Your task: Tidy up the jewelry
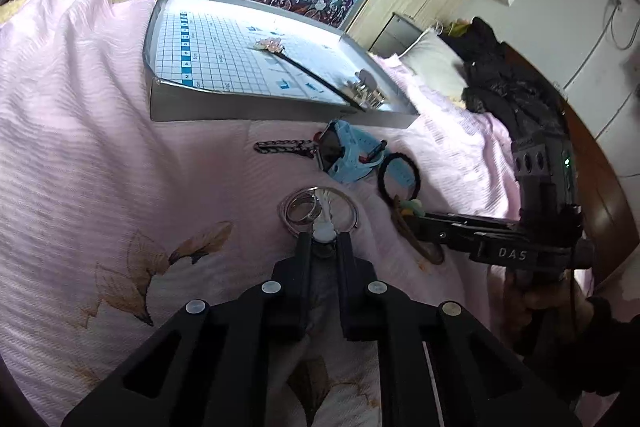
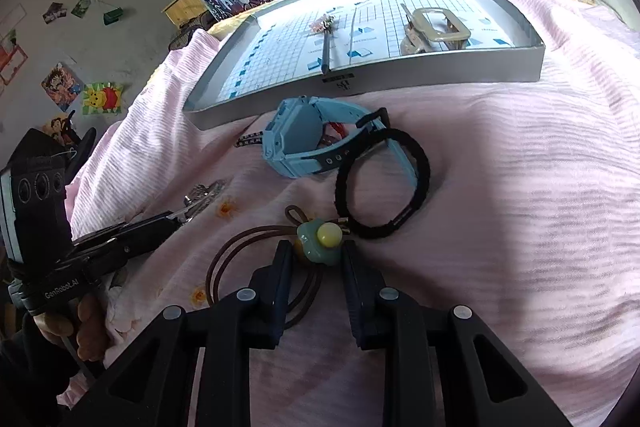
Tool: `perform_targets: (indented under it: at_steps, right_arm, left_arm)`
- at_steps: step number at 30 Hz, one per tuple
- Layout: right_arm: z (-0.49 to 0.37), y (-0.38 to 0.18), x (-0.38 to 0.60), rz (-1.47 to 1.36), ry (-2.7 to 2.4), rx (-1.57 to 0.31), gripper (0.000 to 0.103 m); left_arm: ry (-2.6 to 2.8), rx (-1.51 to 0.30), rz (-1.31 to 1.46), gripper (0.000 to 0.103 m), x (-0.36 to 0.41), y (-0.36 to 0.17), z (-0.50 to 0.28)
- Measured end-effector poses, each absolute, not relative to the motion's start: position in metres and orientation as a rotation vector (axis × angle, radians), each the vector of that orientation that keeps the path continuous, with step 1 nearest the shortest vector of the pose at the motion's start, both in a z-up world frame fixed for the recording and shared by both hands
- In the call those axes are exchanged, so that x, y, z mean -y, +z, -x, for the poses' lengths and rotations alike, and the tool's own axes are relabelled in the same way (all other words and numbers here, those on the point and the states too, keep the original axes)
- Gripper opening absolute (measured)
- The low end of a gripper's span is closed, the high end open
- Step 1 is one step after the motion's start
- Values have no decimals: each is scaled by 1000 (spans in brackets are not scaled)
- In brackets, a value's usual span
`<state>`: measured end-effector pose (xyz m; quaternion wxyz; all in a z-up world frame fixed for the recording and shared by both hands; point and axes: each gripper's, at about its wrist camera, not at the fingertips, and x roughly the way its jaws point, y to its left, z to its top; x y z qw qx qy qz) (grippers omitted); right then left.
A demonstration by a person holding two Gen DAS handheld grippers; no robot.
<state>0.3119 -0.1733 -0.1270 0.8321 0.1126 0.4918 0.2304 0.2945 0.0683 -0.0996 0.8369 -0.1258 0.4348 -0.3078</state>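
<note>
The left hand-held gripper (image 1: pixel 324 237) is sitting nearest the left wrist camera, its two fingers closing in on a small white piece at the near edge of a cluster of silver rings (image 1: pixel 318 211) lying on the pink bedspread (image 1: pixel 100 147); whether the fingers are actually pinching it I cannot tell. Just beyond the rings, a black chain (image 1: pixel 280 147) is lying to the left of a blue watch (image 1: pixel 344 157), which is resting on its side. To the right of the watch, a black hair tie (image 1: pixel 400 175) is lying flat, overlapping the watch strap.

In the right wrist view, the right hand-held gripper (image 2: pixel 314 253) is standing open, its fingers flanking a green and yellow charm (image 2: pixel 320 241) without visibly pressing it. The charm is sitting on a brown cord (image 2: pixel 248 259) looped on the bedspread, and is touching the black hair tie just beyond it.

Farther back, a shallow grey box (image 2: pixel 400 75) is resting on the bed. Inside it, a black hair stick with a pink flower end (image 2: pixel 326 43) is lying toward the left, and a beige hair claw (image 2: pixel 434 31) is sitting toward the right.
</note>
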Motion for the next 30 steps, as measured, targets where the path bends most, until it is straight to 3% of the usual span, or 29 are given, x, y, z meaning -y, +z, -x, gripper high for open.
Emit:
perform_targets:
  at_steps: [4,5,17,30]
  right_arm:
    - [-312,-123,172,-254,506,-1014,23]
    - [-312,-121,172,-255,510,-1005,23]
    - [-313,-116,172,-254,505,-983,23]
    - [-323,-131,170,-240,465,-1020,24]
  left_arm:
    - [-654,-889,290,7,-70,-95,-293]
    - [-656,-888,301,0,-70,-95,-294]
    - [-506,-894,324,0,-79,-92,-301]
    - [-409,-1097,450,1,-88,-118,-339]
